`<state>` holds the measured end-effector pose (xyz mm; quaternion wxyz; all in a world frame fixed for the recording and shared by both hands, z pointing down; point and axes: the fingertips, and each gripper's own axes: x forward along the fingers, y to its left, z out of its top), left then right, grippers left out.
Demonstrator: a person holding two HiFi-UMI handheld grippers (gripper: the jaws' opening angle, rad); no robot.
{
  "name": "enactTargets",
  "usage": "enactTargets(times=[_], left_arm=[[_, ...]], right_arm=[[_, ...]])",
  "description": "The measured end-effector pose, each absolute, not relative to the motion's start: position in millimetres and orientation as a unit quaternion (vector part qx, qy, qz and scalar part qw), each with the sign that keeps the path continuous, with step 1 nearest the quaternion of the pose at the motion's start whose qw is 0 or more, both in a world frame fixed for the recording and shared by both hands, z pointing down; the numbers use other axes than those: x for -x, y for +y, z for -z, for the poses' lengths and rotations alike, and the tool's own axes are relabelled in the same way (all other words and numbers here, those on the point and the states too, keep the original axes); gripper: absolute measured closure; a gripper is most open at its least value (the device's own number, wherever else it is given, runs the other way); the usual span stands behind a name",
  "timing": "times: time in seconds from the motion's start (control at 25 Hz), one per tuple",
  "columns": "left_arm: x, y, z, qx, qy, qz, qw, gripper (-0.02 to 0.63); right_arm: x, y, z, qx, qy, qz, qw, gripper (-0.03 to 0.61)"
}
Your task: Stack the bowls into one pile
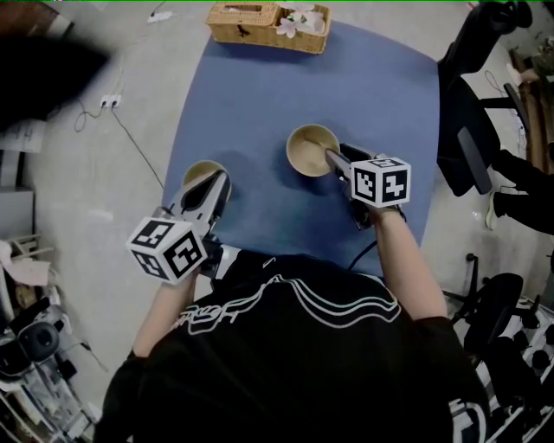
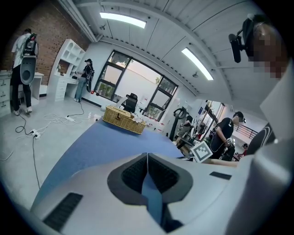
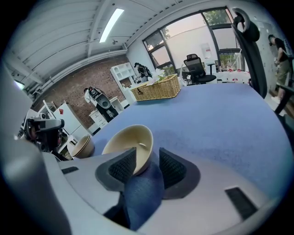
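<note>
Two beige bowls stand on the blue table. The right bowl has its near rim between the jaws of my right gripper: one pad sits inside the bowl and the other outside it, with a gap showing, so the gripper is open. The left bowl is partly hidden behind my left gripper, which hovers just before it, shut and with nothing in it.
A wicker basket with white flowers stands at the table's far edge. A black office chair is by the table's right side. Cables and a power strip lie on the floor at left. People stand in the background.
</note>
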<state>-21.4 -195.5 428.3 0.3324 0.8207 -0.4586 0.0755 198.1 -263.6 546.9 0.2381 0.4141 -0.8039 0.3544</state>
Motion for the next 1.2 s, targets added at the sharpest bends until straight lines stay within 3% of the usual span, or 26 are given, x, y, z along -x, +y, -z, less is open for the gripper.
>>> enactTargets(times=[0.48, 1.2], left_arm=[[28, -195, -428, -0.823, -0.455, -0.071, 0.331, 0.584], [76, -189, -417, -0.834, -0.432, -0.082, 0.333, 0.584]], right_arm=[[-196, -263, -548, -0.428, -0.792, -0.367, 0.234, 0.487], [-181, -253, -534, -0.492, -0.757, -0.372, 0.215, 0.535]])
